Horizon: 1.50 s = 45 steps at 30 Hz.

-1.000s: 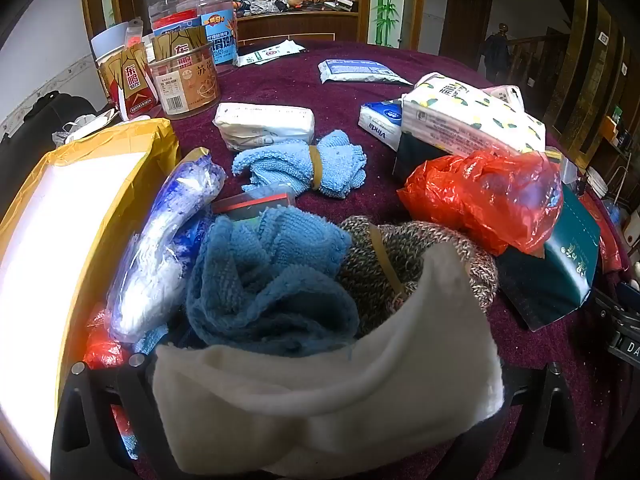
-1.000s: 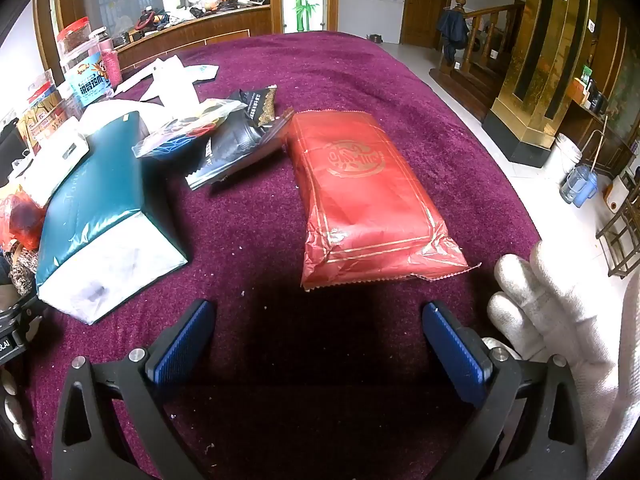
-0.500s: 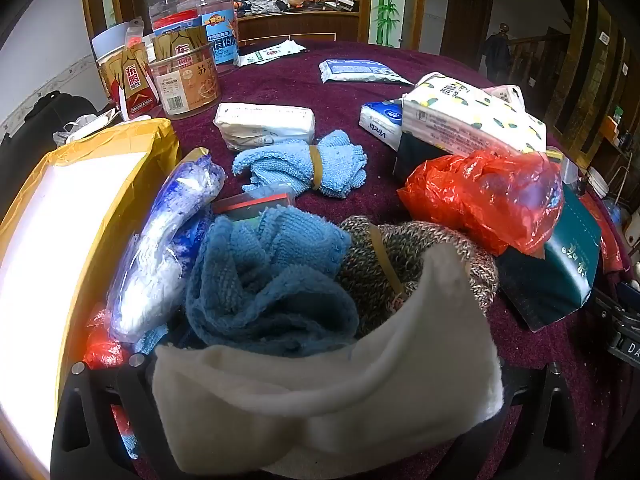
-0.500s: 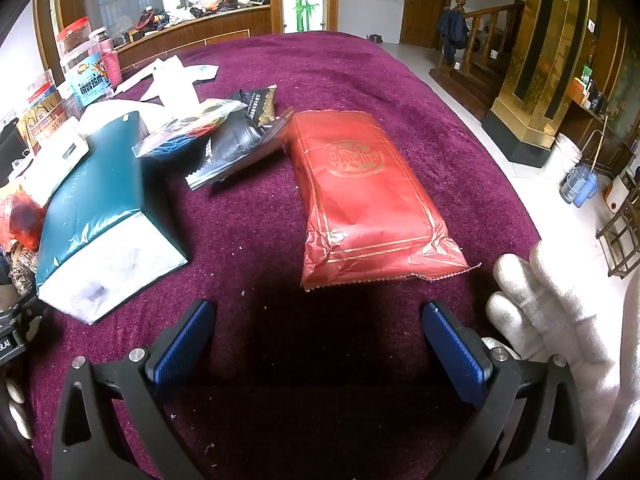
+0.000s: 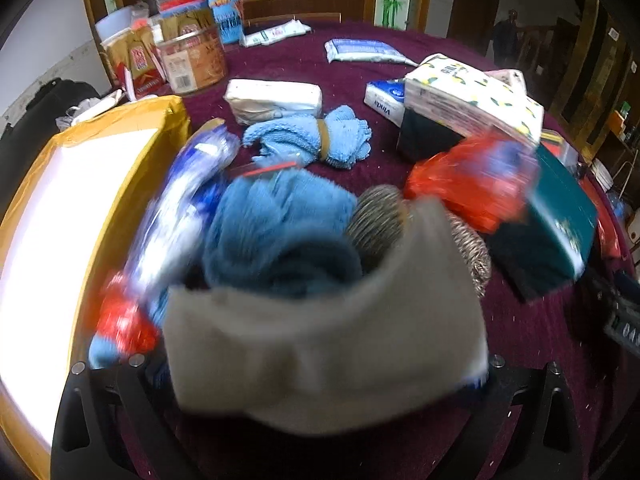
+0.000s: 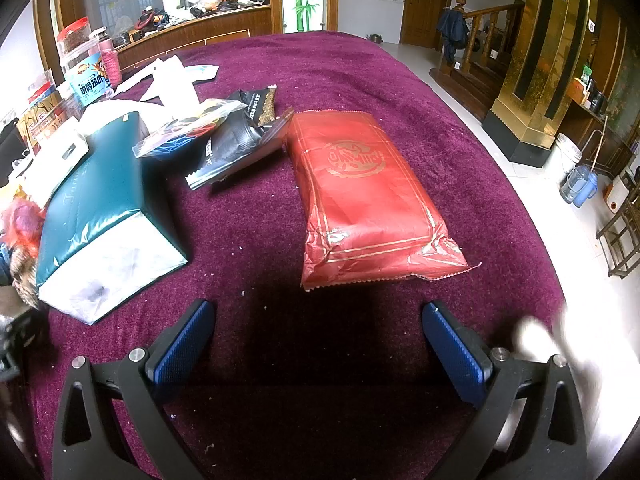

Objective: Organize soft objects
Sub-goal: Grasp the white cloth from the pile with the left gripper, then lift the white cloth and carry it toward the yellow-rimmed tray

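Left gripper (image 5: pixel 320 364): the fingers are clenched on a folded white cloth (image 5: pixel 324 344), which fills the lower centre of the left wrist view and hides both pads. Compared with 0.5 s ago, this view is now motion-blurred, and the cloth sits slightly higher against the pile behind it. Directly beyond the cloth lie a crumpled blue terry towel (image 5: pixel 280 232) and a brown-grey knitted bundle (image 5: pixel 380 220). Farther out rests a light-blue towel roll bound with a tan band (image 5: pixel 312 140). A yellow padded envelope (image 5: pixel 92 208) lies at the left; a red plastic bag (image 5: pixel 468 184) lies at the right.

Right gripper (image 6: pixel 318 344): the blue-padded fingers (image 6: pixel 182 344) are released, spread wide and empty, above the purple-carpeted desk (image 6: pixel 248 240). Its position is unchanged from 0.5 s ago. A flat red foil packet (image 6: pixel 360 196) lies ahead of the gap. A teal tissue pack (image 6: pixel 104 208) lies to the left. The white-gloved hand (image 6: pixel 540 340) at the right edge is now blurred.
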Tool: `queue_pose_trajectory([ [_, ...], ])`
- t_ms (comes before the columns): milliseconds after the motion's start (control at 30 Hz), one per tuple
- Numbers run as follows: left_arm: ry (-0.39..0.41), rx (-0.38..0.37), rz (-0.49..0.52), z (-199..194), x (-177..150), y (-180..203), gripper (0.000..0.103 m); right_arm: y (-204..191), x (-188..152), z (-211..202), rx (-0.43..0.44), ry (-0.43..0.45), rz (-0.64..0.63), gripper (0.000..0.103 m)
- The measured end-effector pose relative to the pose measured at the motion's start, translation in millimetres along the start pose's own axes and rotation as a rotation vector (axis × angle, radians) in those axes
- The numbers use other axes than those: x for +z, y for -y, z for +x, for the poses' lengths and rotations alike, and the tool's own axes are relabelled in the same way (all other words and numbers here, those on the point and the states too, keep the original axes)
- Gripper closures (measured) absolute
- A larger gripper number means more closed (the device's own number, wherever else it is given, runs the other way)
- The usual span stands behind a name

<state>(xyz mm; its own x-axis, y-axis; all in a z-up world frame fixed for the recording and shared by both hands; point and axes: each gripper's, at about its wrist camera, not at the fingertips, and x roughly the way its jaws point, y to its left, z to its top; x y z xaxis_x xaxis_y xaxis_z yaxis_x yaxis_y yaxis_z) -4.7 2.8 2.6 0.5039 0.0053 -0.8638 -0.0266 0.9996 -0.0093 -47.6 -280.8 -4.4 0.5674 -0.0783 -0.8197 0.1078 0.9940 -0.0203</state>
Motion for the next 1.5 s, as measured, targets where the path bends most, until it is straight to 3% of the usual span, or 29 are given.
queue_pose_trajectory([
  [67,0.041,0.002,0.006,-4.2,-9.8,-2.0,0.000,-0.1,0.3,0.0,0.000,0.001,0.000,0.000],
  [300,0.039,0.004,0.006,-4.8,-11.1,-1.9,0.000,-0.2,0.0,0.0,-0.001,0.000,0.000,0.000],
  [433,0.028,-0.033,0.002,-14.0,-18.4,-8.9,0.004,-0.4,-0.1,0.0,-0.001,0.000,0.000,0.000],
  [533,0.097,-0.119,-0.019,-51.3,-36.4,-21.0,0.004,-0.5,-0.2,0.1,0.001,0.000,0.001,0.000],
  [667,0.220,-0.128,0.015,-100.7,-65.1,-36.4,0.002,-1.4,1.4,0.5,0.027,-0.046,-0.022,0.000],
  [767,0.225,-0.145,-0.004,-113.2,-81.5,-50.1,0.002,2.5,2.6,-3.2,0.033,-0.078,-0.044,0.000],
  [900,0.251,-0.109,-0.013,-118.8,-98.2,-54.7,0.002,0.1,-0.5,-10.4,0.005,-0.109,-0.037,0.001],
  [933,0.259,-0.103,-0.009,-120.1,-98.7,-52.2,0.002,-1.9,-3.4,-18.1,-0.012,-0.084,-0.045,0.002],
  [1000,0.257,-0.098,0.006,-120.8,-100.7,-47.3,0.002,-10.7,-9.1,-49.1,-0.047,0.052,-0.082,0.002],
  [1100,0.248,-0.114,0.016,-121.4,-103.6,-41.3,0.002,-21.0,-17.8,-101.8,-0.031,0.318,-0.076,0.002],
  [1167,0.244,-0.124,0.028,-120.6,-105.8,-36.1,0.001,-31.8,-19.0,-119.3,-0.005,0.413,-0.090,0.000],
  [1333,0.221,-0.136,0.042,-116.4,-109.7,-23.4,0.001,-58.6,-9.7,-109.4,0.058,0.396,-0.144,0.000],
  [1500,0.191,-0.128,0.014,-108.5,-102.5,-30.1,0.001,-45.1,-18.2,-86.7,0.108,0.408,-0.047,0.000],
])
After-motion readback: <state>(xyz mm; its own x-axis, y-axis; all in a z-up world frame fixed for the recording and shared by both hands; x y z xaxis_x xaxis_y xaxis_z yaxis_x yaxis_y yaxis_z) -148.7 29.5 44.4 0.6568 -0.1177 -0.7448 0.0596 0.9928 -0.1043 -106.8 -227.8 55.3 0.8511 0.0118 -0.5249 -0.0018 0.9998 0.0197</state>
